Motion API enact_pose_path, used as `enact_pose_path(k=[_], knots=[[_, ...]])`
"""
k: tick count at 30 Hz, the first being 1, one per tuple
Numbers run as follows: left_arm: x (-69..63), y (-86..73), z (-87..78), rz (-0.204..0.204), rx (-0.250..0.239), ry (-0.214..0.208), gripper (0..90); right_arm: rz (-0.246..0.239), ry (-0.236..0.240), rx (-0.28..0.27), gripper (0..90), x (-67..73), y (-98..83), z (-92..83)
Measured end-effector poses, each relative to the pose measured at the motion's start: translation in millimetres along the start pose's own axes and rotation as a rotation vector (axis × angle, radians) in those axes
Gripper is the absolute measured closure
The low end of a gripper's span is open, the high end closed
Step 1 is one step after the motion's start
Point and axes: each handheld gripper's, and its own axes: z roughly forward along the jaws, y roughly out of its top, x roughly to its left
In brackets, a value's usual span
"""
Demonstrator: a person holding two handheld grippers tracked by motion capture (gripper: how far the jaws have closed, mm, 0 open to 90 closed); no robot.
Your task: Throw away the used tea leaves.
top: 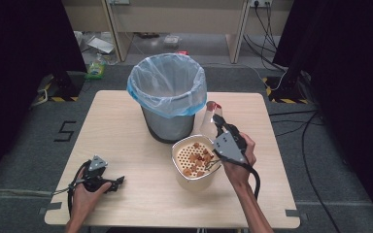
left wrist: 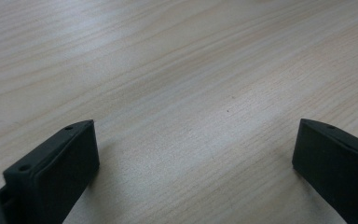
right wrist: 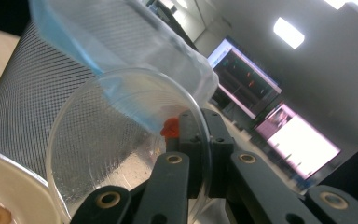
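Note:
My right gripper [top: 217,119] is shut on the wall of a clear plastic cup [top: 209,115]. It holds the cup tilted just right of the bin and above the far side of a cream perforated bowl [top: 178,171]. In the right gripper view the cup [right wrist: 121,140] lies on its side, its rim pinched by my right gripper [right wrist: 200,135], with a red smear [right wrist: 170,127] inside. Orange-brown food pieces [top: 197,159] lie in the bowl. My left gripper [top: 118,180] rests open on the table at the near left; in the left gripper view its gripper [left wrist: 196,135] has bare wood between the jaws.
A mesh waste bin [top: 167,124] lined with a blue bag [top: 167,92] stands at the table's far middle, close to the cup and bowl. The wooden table [top: 126,136] has bare room at left and near right. Cables and clutter lie on the floor beyond.

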Motion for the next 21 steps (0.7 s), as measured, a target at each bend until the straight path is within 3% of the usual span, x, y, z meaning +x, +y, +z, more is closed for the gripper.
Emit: enact_pose_path(k=[3, 9, 15, 21], knots=[[0.0, 0.0, 0.0, 0.0, 0.0, 0.0, 0.0, 0.112, 0.026, 0.023, 88.6, -9.4, -6.3, 4.5], [0.0, 0.0, 0.0, 0.0, 0.0, 0.0, 0.0, 0.277, 0.073, 0.051, 88.5, -24.2, -12.0, 14.5], [-0.1, 0.0, 0.1, -0.002, -0.001, 0.0, 0.0, 0.375, 0.095, 0.08, 88.5, -40.6, -11.0, 26.2], [0.0, 0.2, 0.0, 0.0, 0.001, -0.001, 0.0, 0.421, 0.094, 0.092, 88.5, -59.2, -5.6, 38.7]])
